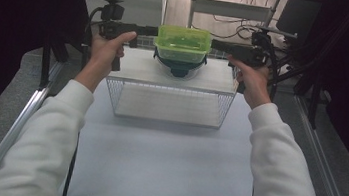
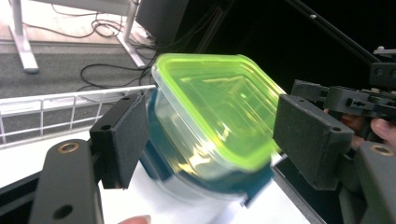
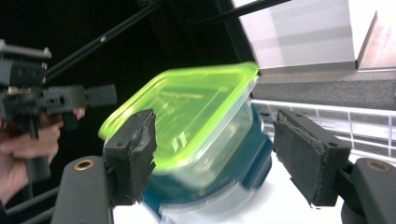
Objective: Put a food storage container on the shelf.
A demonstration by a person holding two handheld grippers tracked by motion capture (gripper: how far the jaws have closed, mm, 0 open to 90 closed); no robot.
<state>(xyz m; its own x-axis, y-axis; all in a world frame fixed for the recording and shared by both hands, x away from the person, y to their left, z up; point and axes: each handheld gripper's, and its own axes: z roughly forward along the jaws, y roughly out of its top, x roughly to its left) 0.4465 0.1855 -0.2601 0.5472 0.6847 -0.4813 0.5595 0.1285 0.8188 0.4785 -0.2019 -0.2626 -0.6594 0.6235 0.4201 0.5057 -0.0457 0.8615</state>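
A clear tub with a lime-green lid sits on top of a second tub with a dark teal lid, both on the top of a white wire rack. My left gripper points at the green-lidded tub from its left side, and my right gripper points at it from its right. In the left gripper view the tub lies between the open jaws of my left gripper. The right gripper view shows the tub between the spread jaws of my right gripper, with a gap beside the right pad.
The rack stands at the far end of a white table with metal rails along both sides. Black curtains hang left and right. Behind the rack are a desk frame and floor cables.
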